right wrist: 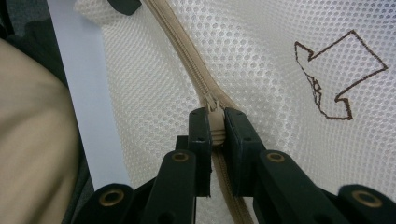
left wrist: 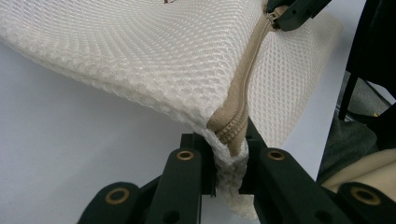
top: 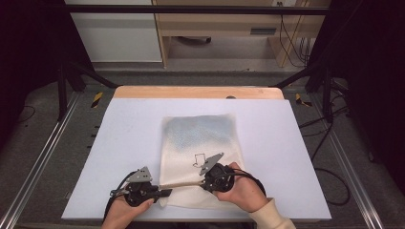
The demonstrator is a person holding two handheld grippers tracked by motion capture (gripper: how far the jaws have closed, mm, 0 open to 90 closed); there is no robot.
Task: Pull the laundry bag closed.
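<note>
Mesh laundry bag [top: 200, 157] lies flat on the white table [top: 119, 143], near its front edge. Left gripper [left wrist: 229, 154] clamps the bag's corner; right gripper [right wrist: 215, 128] pinches the zipper pull [right wrist: 212, 105]. Zipper [left wrist: 245, 88] between them appears closed; which way it is being run is unclear.

A pale blue table [top: 124, 143] stands on grey floor [top: 43, 143], with a wooden cabinet [top: 215, 24] behind.

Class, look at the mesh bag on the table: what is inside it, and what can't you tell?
Through the mesh bag a grey-blue patch shows in its far half; what it is can't be told. The near half looks flat and pale. The zip is shut where visible, so the inside stays covered.
</note>
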